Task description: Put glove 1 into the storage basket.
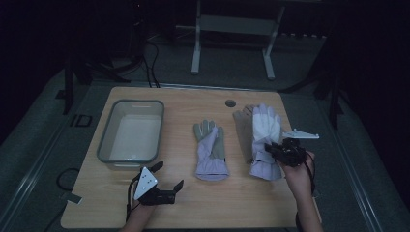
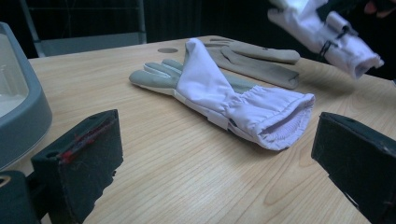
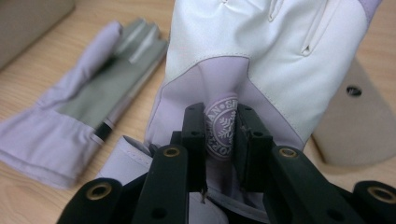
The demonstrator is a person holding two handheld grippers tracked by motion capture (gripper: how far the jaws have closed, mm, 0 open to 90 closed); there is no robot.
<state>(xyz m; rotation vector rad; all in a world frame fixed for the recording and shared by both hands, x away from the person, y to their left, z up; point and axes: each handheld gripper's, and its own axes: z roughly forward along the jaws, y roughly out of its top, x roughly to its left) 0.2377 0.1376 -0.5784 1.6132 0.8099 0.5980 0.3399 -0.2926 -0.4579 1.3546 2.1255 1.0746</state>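
A lilac and grey glove (image 1: 211, 151) lies flat mid-table, cuff toward me; in the left gripper view this glove (image 2: 219, 93) lies just ahead of the jaws. To its right, a white and lilac glove (image 1: 265, 135) is pinched by my right gripper (image 1: 271, 149), and in the left gripper view it (image 2: 322, 32) hangs above the table. My right gripper (image 3: 223, 119) is shut on that glove's (image 3: 261, 51) back at a round printed patch. A grey-tan glove (image 2: 261, 60) lies under it. My left gripper (image 1: 168, 175) stands open near the front edge, jaws wide (image 2: 217, 144), holding nothing.
A grey plastic tub (image 1: 104, 140) sits at the table's left, its corner (image 2: 32, 116) beside my left jaw. A round hole (image 1: 230, 103) is in the tabletop near the far edge. A metal stand (image 1: 196, 48) rises behind the table. The surroundings are dark.
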